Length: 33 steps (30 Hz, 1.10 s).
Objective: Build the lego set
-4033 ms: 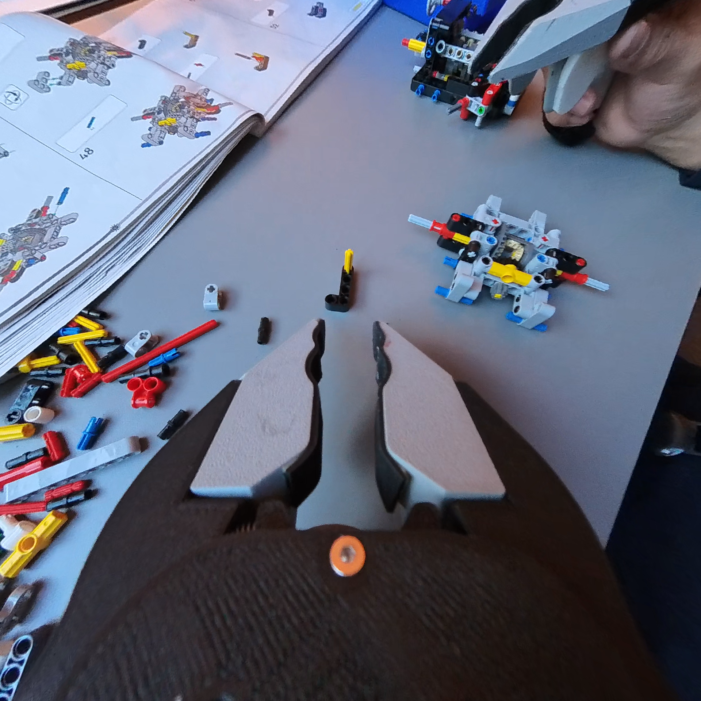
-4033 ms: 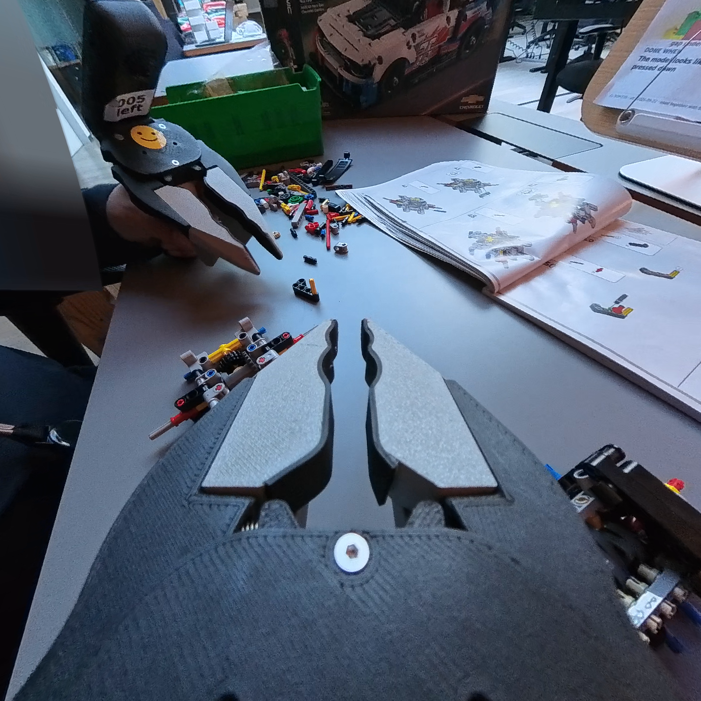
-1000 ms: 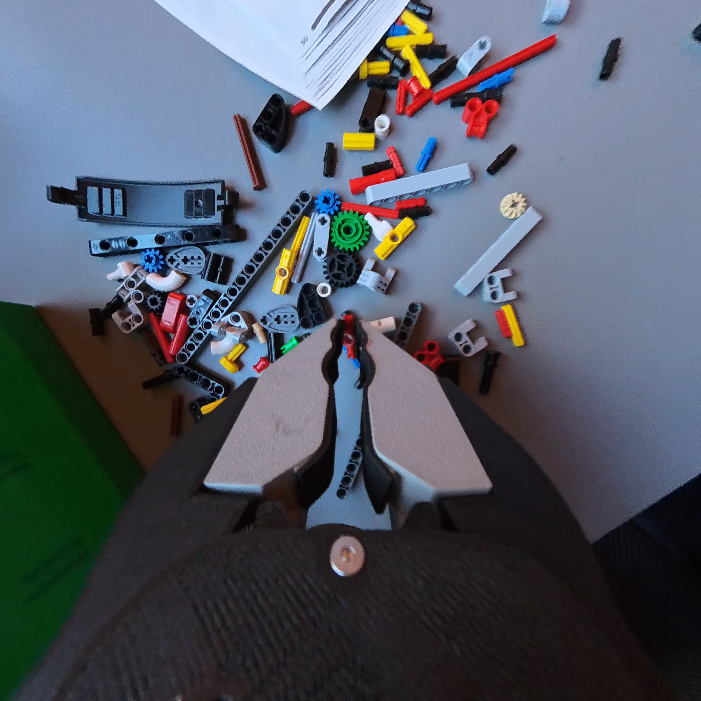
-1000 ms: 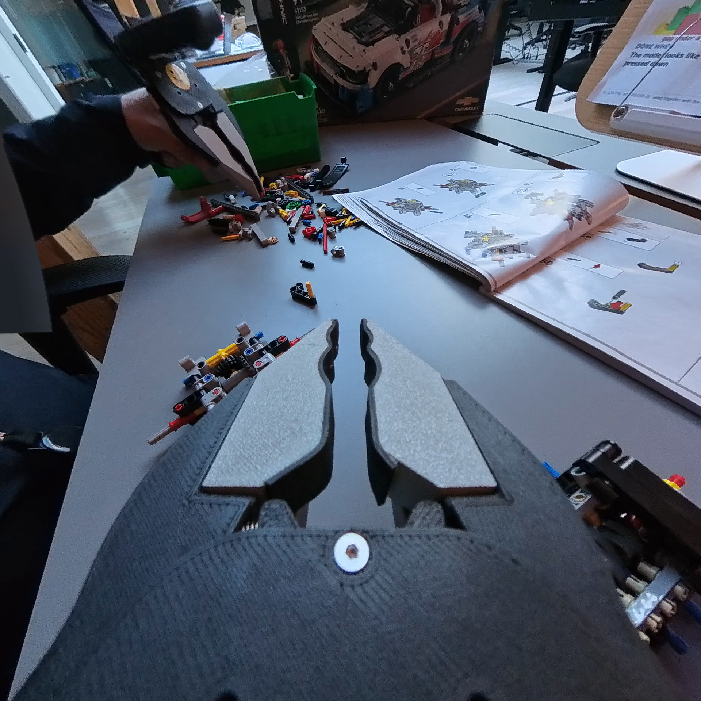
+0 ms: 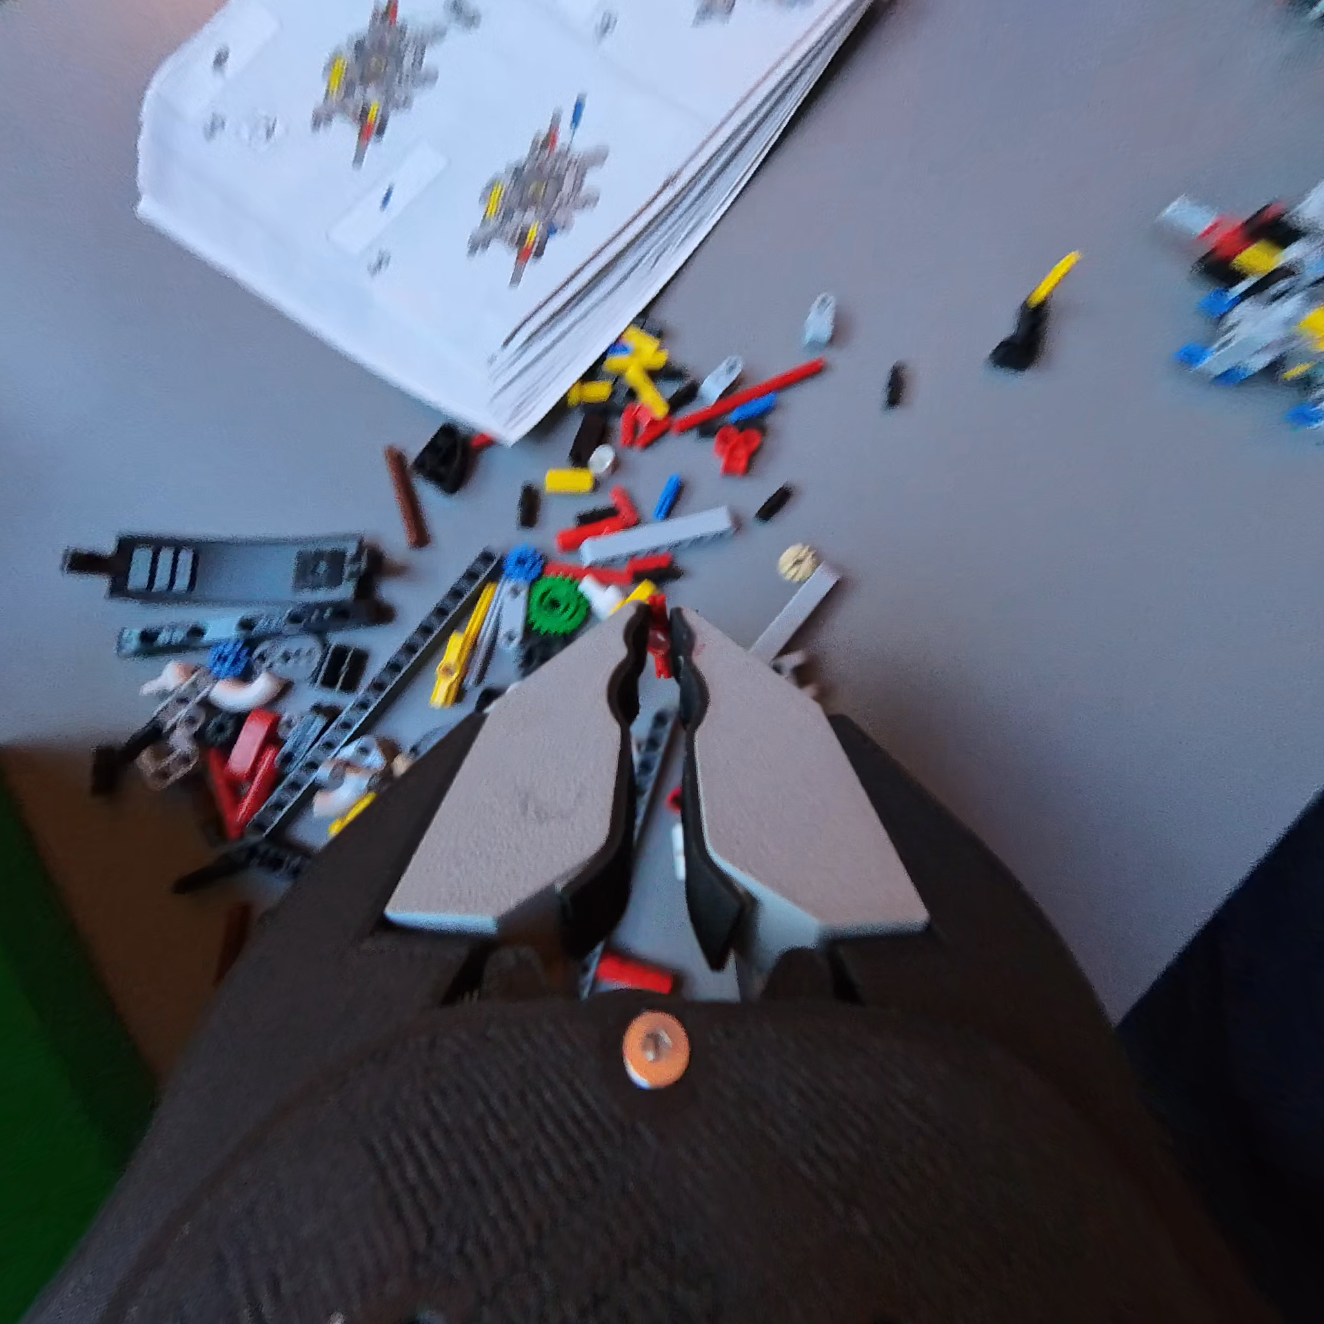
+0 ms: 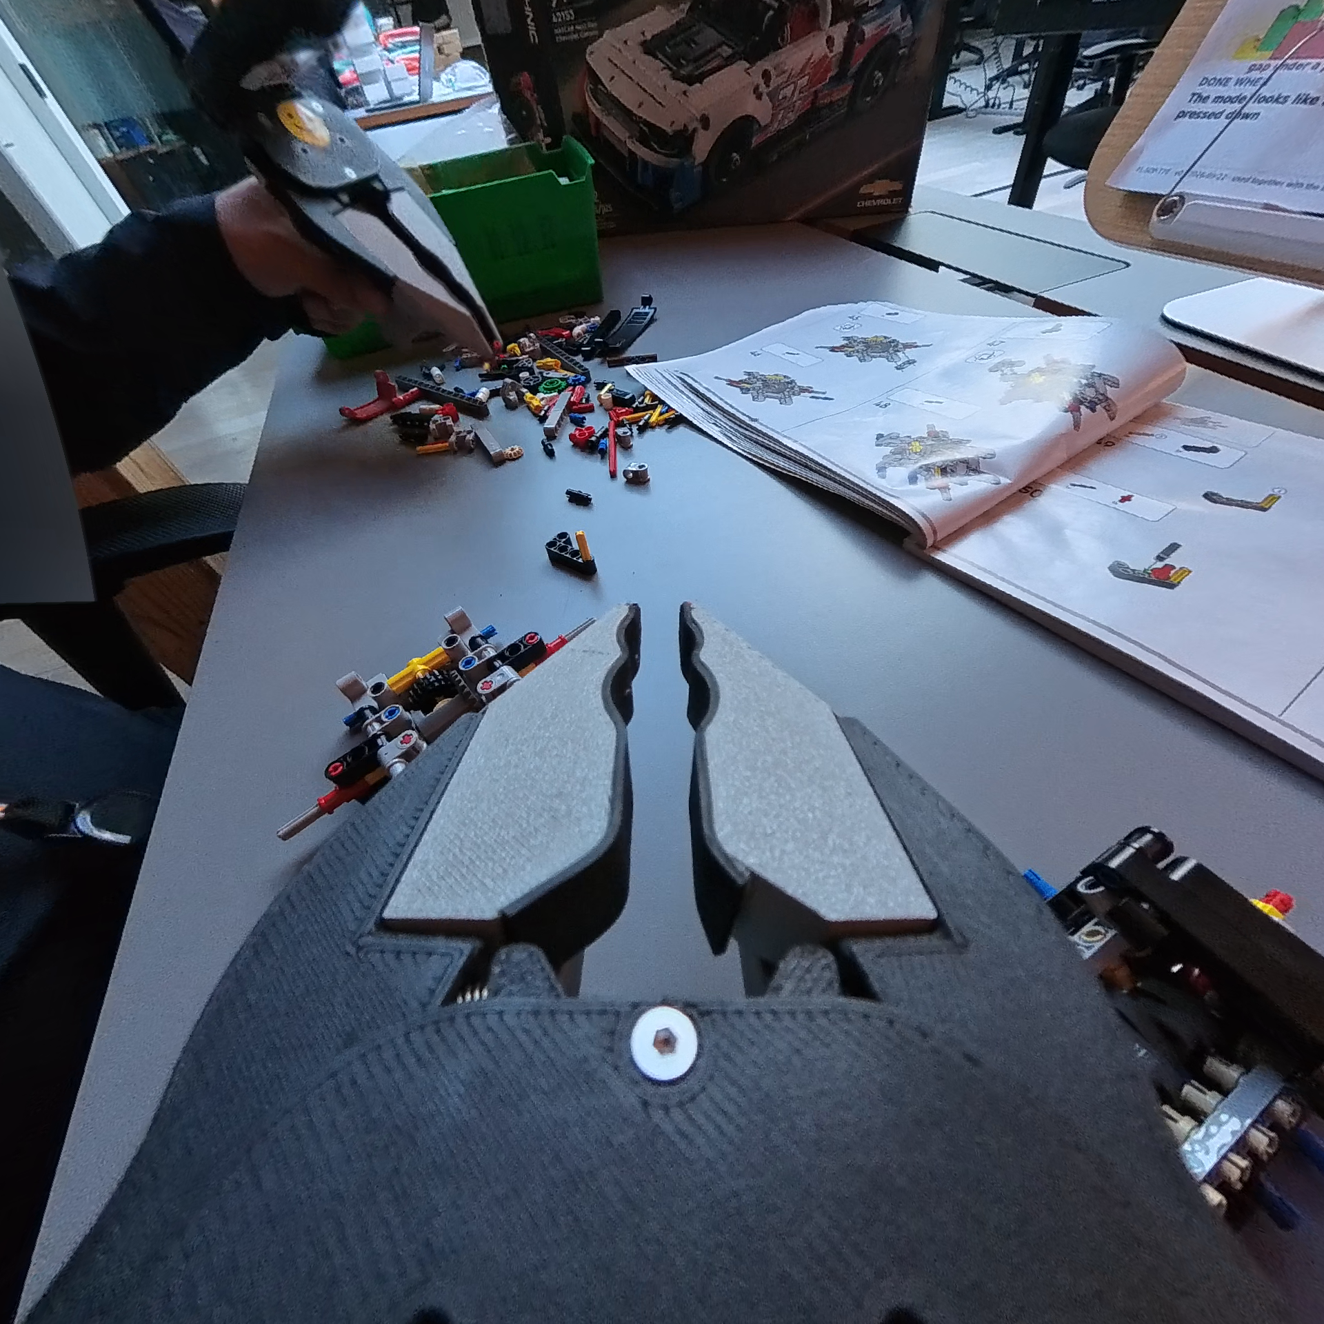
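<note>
My left gripper [image 5: 655, 630] is shut on a small red pin [image 5: 658, 645], which sticks out between its fingertips just above a pile of loose building pieces [image 5: 573, 544]. The right wrist view shows this gripper [image 6: 491, 344] in a person's hand, tips over the pile [image 6: 544, 401]. My right gripper [image 6: 659, 616] is open with nothing between its fingers, and is held low over the grey table [image 6: 788, 645]. A black bent beam with a yellow pin [image 6: 571, 555] lies just ahead of it. A small grey, black and yellow sub-assembly [image 6: 430, 695] lies to its left.
An open instruction booklet [image 6: 931, 401] lies at the right and also shows in the left wrist view [image 5: 444, 179]. A green bin [image 6: 516, 222] and a box with a car picture [image 6: 716, 107] stand at the back. A black built model [image 6: 1182, 967] sits at the lower right. The tips of one gripper are about 30 cm away from the tips of the other.
My left gripper has risen from the pile and swung toward the booklet, with the red pin still between its tips. My right gripper has not moved.
</note>
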Each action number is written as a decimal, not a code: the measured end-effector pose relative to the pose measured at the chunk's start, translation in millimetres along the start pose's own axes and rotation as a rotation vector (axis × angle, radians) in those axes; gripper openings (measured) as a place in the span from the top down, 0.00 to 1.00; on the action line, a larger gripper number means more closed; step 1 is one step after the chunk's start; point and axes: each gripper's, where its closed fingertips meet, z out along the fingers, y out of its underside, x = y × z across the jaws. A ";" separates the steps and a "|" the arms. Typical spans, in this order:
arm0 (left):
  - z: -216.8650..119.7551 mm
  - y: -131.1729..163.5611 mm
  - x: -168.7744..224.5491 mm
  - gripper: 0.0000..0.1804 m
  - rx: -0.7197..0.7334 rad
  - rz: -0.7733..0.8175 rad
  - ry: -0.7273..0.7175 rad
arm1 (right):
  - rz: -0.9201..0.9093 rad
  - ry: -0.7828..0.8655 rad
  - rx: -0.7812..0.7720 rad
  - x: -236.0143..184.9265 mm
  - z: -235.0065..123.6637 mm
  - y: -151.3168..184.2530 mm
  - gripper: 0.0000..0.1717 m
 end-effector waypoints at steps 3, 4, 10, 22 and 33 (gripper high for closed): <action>2.2 -37.3 35.2 0.98 0.144 0.022 0.130 | -0.002 -0.006 -0.003 -1.0 1.0 0.2 0.96; 4.2 -50.0 47.9 0.99 0.186 0.041 0.168 | -0.004 -0.008 -0.004 -1.6 1.4 0.1 0.96; 22.0 -119.1 126.0 0.99 0.408 -0.019 0.510 | -0.025 -0.002 -0.005 -3.6 0.2 -0.7 0.96; 56.7 -149.8 164.4 0.99 0.481 -0.092 0.638 | -0.052 -0.030 -0.006 -11.3 1.1 -4.6 0.96; 70.1 -117.8 153.5 0.99 0.246 0.058 0.453 | -0.051 -0.026 0.001 -10.2 -1.0 -6.5 0.96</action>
